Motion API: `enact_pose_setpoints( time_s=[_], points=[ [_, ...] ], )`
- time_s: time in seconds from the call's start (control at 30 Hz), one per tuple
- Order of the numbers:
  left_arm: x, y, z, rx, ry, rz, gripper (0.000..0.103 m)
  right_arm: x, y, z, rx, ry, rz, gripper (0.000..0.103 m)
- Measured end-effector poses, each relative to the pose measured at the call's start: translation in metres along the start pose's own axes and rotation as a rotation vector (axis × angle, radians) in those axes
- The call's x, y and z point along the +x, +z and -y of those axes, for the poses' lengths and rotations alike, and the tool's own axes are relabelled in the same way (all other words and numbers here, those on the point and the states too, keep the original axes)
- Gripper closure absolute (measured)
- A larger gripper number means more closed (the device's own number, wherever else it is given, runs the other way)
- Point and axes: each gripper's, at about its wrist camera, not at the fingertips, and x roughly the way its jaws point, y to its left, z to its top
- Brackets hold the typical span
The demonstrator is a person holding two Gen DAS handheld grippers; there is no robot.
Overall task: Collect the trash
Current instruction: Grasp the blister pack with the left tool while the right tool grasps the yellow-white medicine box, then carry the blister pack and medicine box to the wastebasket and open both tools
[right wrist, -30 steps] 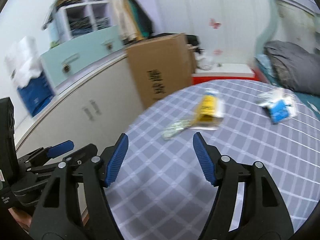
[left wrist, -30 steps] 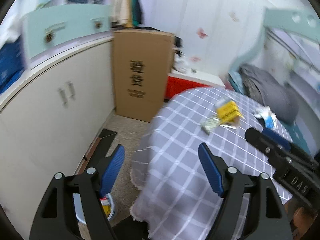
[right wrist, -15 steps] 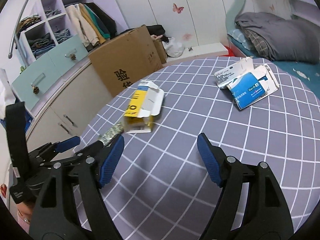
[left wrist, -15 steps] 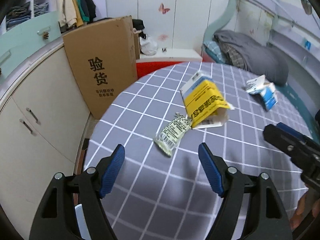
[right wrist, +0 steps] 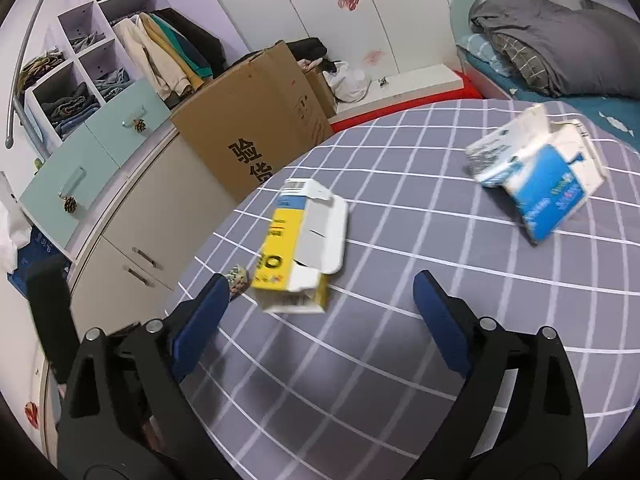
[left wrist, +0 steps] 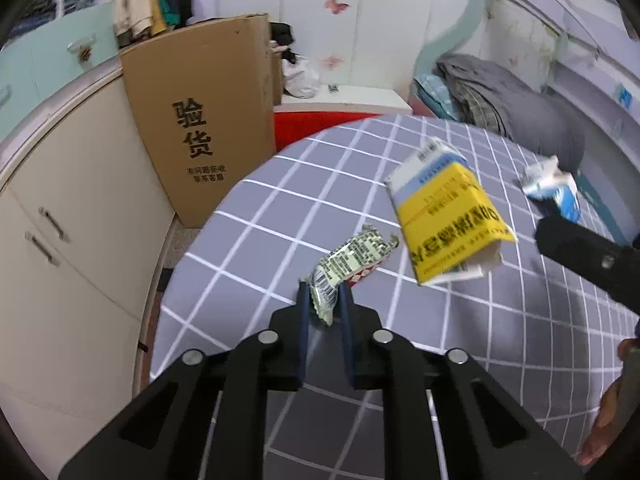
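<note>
The left gripper [left wrist: 325, 304], its jaws just closed, pinches a crumpled snack wrapper [left wrist: 348, 264] on the checked worktop [left wrist: 500, 340], beside a yellow carton [left wrist: 448, 224].

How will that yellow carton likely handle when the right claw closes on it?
The yellow carton looks flattened, its end flap torn open, so it is probably empty, light and easily crushed. Lying flat on the checked tablecloth, it may slide rather than tip when the open right claw touches it.

Cardboard box [left wrist: 204, 120] face: large black 验货, smaller line beneath unreadable; yellow carton [left wrist: 448, 224], right of cardboard box: black print, illegible; wrapper [left wrist: 352, 260] barcode
</note>
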Motion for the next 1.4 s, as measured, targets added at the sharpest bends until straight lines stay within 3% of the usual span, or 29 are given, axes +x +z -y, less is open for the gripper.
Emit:
enact_pose_setpoints(
  time_s=[0.37, 0.43, 0.47, 0.5, 0.9, 1.4],
  points=[
    [-0.027, -0.001, -0.052, -0.150, 0.158, 0.117, 0.091, 0.046, 0.007, -0.025, -0.030, -0.073, -0.046, 0.012],
    [-0.033, -0.005, -0.060, -0.158, 0.166, 0.125, 0.091, 0.051, 0.005, -0.030, -0.066, -0.095, -0.056, 0.023],
    [-0.036, -0.007, -0.065, -0.165, 0.163, 0.129, 0.091, 0.054, 0.002, -0.034, -0.087, -0.106, -0.068, 0.043],
    [-0.039, -0.010, -0.069, -0.167, 0.159, 0.134, 0.091, 0.054, 0.002, -0.035, -0.096, -0.123, -0.066, 0.056],
    [-0.089, -0.059, -0.102, -0.198, 0.208, 0.175, 0.091, 0.030, -0.035, -0.083, -0.202, -0.048, -0.083, 0.058],
    [-0.169, -0.143, -0.191, -0.379, 0.255, 0.161, 0.091, -0.009, -0.131, -0.222, -0.407, 0.190, -0.156, 0.057]
  ],
)
